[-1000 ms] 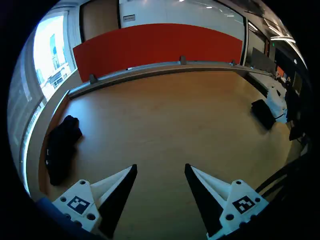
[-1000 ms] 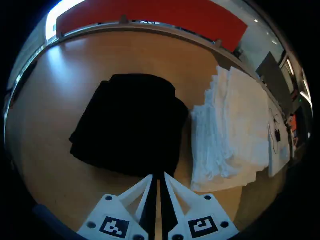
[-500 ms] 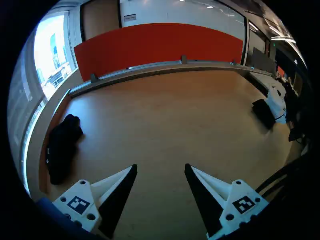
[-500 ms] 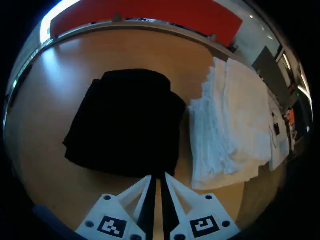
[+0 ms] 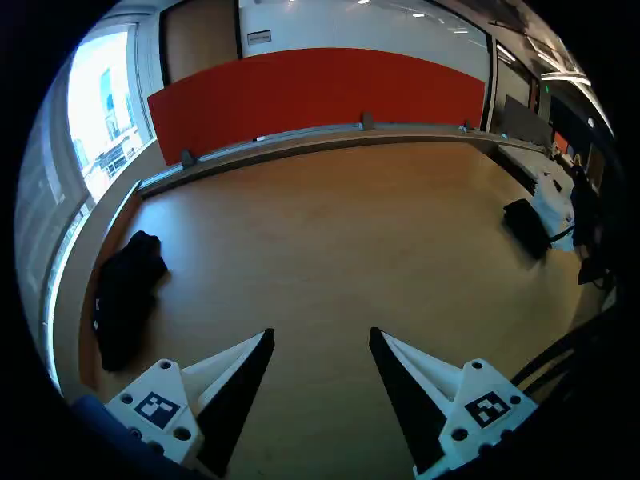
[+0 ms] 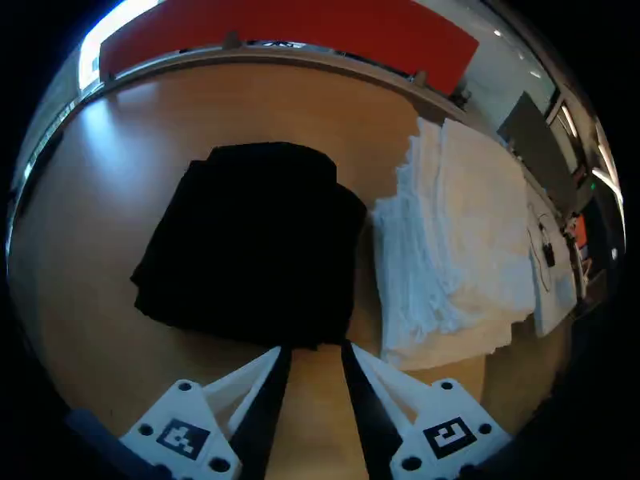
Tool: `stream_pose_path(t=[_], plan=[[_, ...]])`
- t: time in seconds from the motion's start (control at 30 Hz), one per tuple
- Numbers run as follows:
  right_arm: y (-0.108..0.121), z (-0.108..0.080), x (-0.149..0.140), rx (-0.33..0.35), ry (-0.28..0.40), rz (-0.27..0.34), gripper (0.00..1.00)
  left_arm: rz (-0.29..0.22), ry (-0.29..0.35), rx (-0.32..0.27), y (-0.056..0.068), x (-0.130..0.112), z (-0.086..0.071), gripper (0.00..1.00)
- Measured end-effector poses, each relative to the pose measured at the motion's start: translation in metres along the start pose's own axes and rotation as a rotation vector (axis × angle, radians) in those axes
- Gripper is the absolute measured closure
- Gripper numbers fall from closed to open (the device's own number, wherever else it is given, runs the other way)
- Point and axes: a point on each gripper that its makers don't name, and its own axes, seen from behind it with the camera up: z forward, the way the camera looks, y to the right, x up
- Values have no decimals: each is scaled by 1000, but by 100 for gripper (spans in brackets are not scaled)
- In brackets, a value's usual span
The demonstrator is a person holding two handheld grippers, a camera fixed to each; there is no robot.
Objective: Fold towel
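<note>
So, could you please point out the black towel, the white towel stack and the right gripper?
black towel [image 6: 252, 244], right gripper view, its middle.
white towel stack [image 6: 460, 240], right gripper view, top towel's middle.
right gripper [image 6: 314, 354], right gripper view, midway between fingertips.

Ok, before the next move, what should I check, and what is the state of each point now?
1. Right gripper open: ok, a gap shows between its fingers.
2. Right gripper holding nothing: ok, the black towel lies just before it, not clamped.
3. Black towel folded: ok, a compact pile on the table.
4. Black towel apart from the white towels: cannot tell, their edges look very close.
5. Left gripper open: ok, table between its fingers.
</note>
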Motion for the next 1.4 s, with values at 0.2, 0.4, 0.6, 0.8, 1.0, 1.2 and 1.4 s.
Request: stream_pose_path(t=[0.2,0.4,0.6,0.8,1.0,1.2,1.4], plan=[[-6,-6,0,11,13,-2,16,0,5,-4,1,2,0,12],[-11,-8,0,23,23,7,7,1,9,-5,1,2,-1,12],[-15,-12,3,24,36,22,7,-4,12,-5,-1,2,-2,12],[-22,-21,14,21,91,60,7,-16,19,-4,-3,2,-2,12],[-27,-35,37,12,188,108,7,-23,29,-4,-4,4,-3,12],[-28,-51,61,-10,294,160,7,-29,44,-4,-3,8,-4,12],[-27,-67,86,-23,404,234,7,-47,62,0,-4,13,-3,12]])
